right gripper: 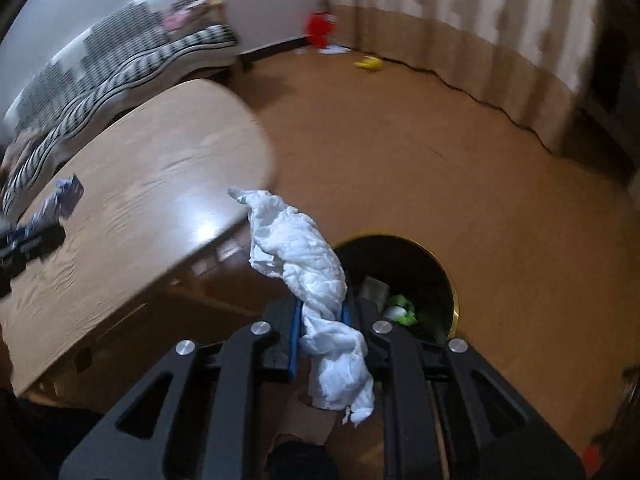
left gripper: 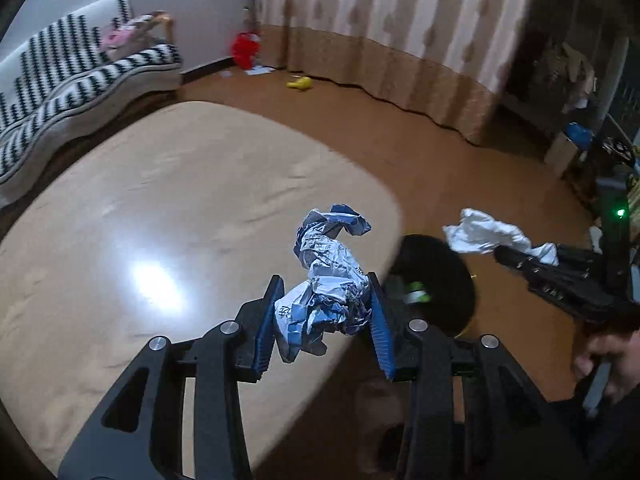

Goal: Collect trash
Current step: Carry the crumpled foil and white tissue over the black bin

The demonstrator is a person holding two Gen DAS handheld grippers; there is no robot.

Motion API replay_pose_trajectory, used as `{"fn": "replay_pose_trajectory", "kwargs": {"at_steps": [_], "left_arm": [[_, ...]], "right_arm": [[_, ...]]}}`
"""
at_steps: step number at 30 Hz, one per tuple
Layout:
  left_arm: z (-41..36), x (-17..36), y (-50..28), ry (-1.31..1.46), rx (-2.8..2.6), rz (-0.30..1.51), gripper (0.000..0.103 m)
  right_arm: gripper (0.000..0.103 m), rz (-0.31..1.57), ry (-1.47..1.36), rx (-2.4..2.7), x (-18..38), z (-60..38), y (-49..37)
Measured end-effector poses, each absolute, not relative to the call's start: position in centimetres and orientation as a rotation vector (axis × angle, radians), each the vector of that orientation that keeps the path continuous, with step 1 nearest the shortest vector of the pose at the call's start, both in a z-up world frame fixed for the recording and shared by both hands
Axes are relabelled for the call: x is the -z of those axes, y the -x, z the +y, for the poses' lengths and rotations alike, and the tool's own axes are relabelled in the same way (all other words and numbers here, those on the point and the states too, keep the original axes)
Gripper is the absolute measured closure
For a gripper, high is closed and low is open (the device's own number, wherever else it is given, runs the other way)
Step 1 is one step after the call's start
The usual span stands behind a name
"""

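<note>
Overhead, both grippers hang above the floor with a piece of trash each. The left gripper [left gripper: 326,312] is part closed, its blue pads [left gripper: 266,336] pinching a crumpled blue-and-white wrapper [left gripper: 326,280]. The wrapper's long axis runs away from the jaws, its far tip curling right over the near right edge of the table [left gripper: 160,220].

The right gripper [right gripper: 322,334] is nearly closed on a white tissue [right gripper: 304,264]. The tissue is twisted into a long strip; its far end points up and left toward the table corner, its near end trails back past the pads toward the camera.

Just right of the table stands a dark bin [right gripper: 444,276] with a gold rim, green and pale scraps inside. The tissue hangs beside the bin's left rim; the wrapper is left of the bin, over the table edge.

Far off, a striped sofa [left gripper: 72,80] meets a curtain [left gripper: 400,20].
</note>
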State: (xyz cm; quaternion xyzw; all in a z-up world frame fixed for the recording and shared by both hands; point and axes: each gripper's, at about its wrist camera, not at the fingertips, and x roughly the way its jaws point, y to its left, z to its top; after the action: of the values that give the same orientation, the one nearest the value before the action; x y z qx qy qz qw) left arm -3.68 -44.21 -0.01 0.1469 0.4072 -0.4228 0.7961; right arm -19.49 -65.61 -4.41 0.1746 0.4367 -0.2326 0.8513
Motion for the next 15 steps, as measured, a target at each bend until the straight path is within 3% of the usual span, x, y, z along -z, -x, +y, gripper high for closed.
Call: {"fn": "replay_pose_trajectory", "kwargs": {"at_steps": [7,15], "left_arm": [[-52.3,2.4,7.2,-0.35,0.952,0.841,0.063],[-55.9,4.9,7.7,-0.331,1.018,0.879,0.063]], "right_arm": [[0.086,0.925,-0.53,0.566,7.2,-71.1,23.4],[0.086,0.951,-0.604,0.6,9.7,-73.4,23.0]]}}
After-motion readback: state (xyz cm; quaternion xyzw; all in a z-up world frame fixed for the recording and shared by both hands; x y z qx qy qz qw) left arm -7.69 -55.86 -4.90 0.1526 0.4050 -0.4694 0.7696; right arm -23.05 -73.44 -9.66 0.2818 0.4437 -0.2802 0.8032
